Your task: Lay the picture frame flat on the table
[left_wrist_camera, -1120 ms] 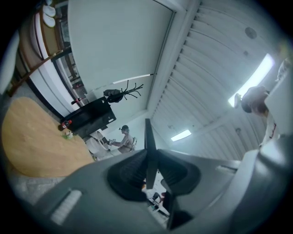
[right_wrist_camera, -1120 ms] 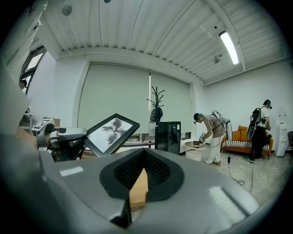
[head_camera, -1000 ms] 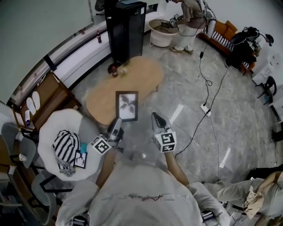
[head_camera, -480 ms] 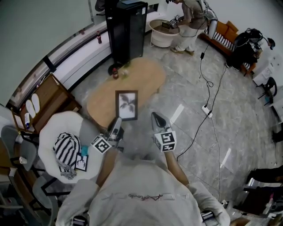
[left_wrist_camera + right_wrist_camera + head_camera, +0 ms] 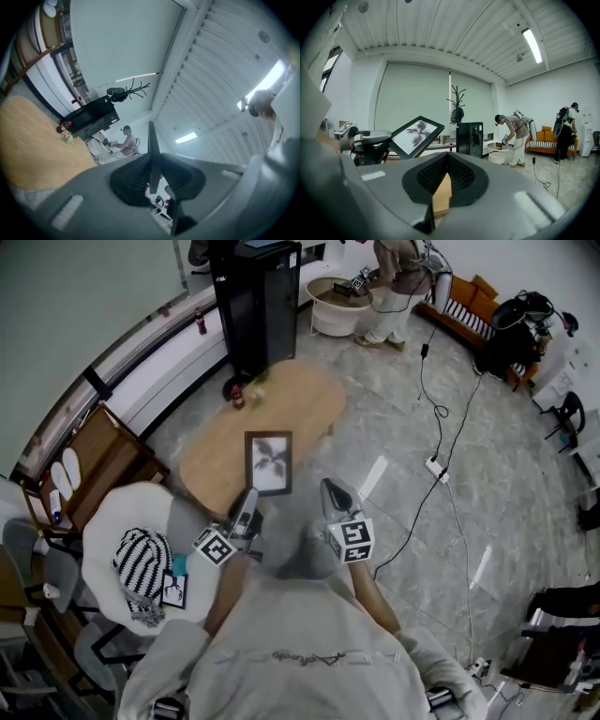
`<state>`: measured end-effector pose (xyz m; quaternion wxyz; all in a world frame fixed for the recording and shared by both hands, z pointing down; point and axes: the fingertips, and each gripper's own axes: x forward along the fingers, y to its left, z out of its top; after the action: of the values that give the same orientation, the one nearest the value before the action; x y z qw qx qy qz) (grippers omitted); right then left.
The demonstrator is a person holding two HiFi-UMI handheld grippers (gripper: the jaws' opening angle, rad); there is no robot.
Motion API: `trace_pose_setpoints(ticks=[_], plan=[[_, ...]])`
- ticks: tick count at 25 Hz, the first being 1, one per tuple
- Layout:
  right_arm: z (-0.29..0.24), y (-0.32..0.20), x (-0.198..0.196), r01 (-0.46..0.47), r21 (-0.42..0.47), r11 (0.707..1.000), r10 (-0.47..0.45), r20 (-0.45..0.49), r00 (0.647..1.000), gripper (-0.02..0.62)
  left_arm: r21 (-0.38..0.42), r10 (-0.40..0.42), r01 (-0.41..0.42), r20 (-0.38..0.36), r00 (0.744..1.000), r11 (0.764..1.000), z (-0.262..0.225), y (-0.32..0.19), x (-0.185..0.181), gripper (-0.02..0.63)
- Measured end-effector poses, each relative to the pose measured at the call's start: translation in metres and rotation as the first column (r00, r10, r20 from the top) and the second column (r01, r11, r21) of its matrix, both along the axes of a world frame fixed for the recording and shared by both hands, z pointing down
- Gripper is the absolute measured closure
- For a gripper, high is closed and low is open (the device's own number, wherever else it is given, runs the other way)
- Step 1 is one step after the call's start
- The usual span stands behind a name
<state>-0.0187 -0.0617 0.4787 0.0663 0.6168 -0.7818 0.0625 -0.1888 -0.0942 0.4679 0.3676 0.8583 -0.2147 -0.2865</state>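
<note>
Support: oval light-wood table [image 5: 300, 409], centre-left of head view.
On it, far end: dark bottle [image 5: 237, 397]; small greenish item [image 5: 256, 388] just beside.

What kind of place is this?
Likely a lounge-style room used for recording: an oval light-wood coffee table, an orange sofa at the far side, and a white power strip lying on the grey stone floor.

We are holding the frame [image 5: 268, 463] in the left gripper [image 5: 249, 499], ahead of it, over the near end of the table [image 5: 300, 404]. The right gripper [image 5: 330, 488] is hanging to its right, and a bottle [image 5: 237, 396] is standing far ahead.
</note>
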Motion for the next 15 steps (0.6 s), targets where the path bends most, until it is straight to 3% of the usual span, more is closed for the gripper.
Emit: trace_pose_setpoints(ticks=[15], plan=[[0.01,-0.043,0.019,0.011,0.006,1.0,-0.011,0.024,1.0,0.592,-0.009,-0.006,0.007,0.02,1.0,1.0,0.011,-0.038,0.019,0.537]])
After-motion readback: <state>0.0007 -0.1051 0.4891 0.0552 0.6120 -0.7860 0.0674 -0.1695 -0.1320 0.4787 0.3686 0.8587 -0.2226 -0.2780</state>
